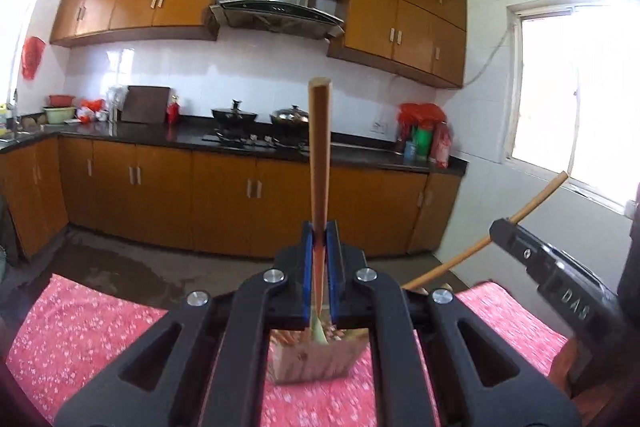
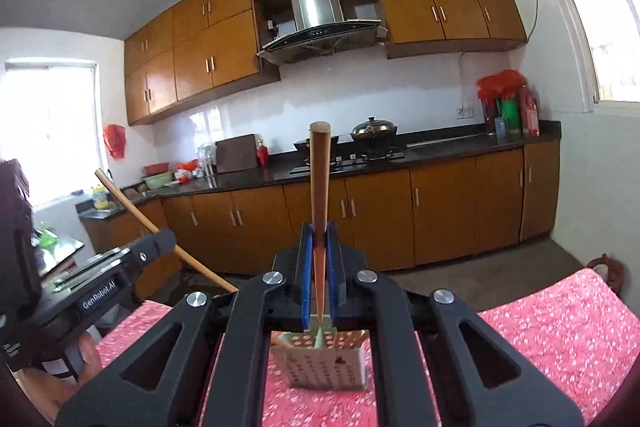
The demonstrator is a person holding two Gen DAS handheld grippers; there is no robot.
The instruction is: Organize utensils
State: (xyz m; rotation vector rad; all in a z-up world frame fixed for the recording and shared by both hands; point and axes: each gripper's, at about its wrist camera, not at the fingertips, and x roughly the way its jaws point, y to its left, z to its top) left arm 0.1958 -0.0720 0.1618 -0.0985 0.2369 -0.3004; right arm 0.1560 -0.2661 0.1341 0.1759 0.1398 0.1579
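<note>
A wooden chopstick (image 1: 319,147) is standing nearly upright between the blue pads of the left gripper (image 1: 319,233), its blunt end sticking up well beyond the fingertips and its thin tip reaching down behind them toward a perforated utensil holder (image 1: 316,357). The left gripper's fingers are clenching on this chopstick, the pads pressing it from both sides. The holder is sitting on the red floral tablecloth (image 1: 100,327) just below and behind the fingers, with what look like more sticks inside it, though blur hides the detail. In the right wrist view, a second chopstick (image 2: 319,183) is being held the same way: the right gripper (image 2: 319,235) is grasping it, pads tight against it, the blunt end rising above the fingertips and the tip pointing down at the same holder (image 2: 326,363) beneath the fingers. Each gripper is showing in the other's view, off to the side of the fingers, with its chopstick slanting outward: the right gripper (image 1: 500,227) at the left view's right edge, the left gripper (image 2: 164,241) at the right view's left edge, part of a hand (image 2: 86,351) beneath it. Far beyond both sets of fingertips, orange-brown kitchen cabinets (image 1: 224,187) and a dark countertop (image 1: 192,137) with lidded pots (image 1: 234,113) are running along the wall.
</note>
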